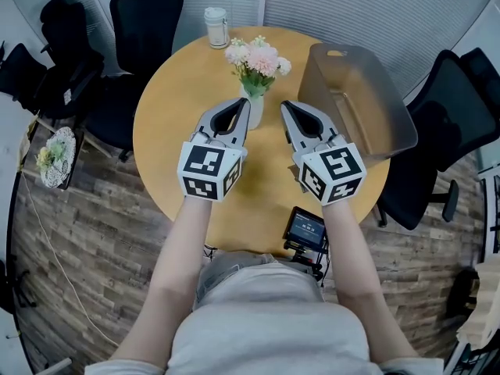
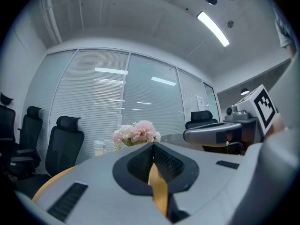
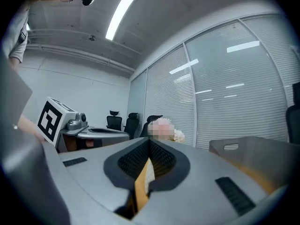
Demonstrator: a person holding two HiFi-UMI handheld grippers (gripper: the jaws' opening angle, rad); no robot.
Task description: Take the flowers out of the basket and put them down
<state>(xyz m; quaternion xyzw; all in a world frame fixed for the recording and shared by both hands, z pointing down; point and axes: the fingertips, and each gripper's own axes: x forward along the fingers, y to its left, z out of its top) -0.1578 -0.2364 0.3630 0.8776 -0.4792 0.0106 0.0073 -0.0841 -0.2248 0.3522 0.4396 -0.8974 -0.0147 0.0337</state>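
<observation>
A bunch of pink and white flowers (image 1: 258,59) stands upright in a small white vase (image 1: 255,109) on the round wooden table (image 1: 172,131), left of the grey basket (image 1: 367,131). The basket holds nothing that I can see. My left gripper (image 1: 247,102) is shut and empty, its tip just left of the vase. My right gripper (image 1: 284,105) is shut and empty too, just right of the vase. In the left gripper view the flowers (image 2: 136,132) rise beyond the closed jaws. In the right gripper view the flowers (image 3: 163,128) and the basket (image 3: 248,146) lie ahead.
A lidded glass jar (image 1: 216,27) stands at the table's far edge. A small screen device (image 1: 306,230) sits at the near edge. Black office chairs (image 1: 141,22) ring the table, and another bunch of flowers (image 1: 53,156) lies on a seat at the left.
</observation>
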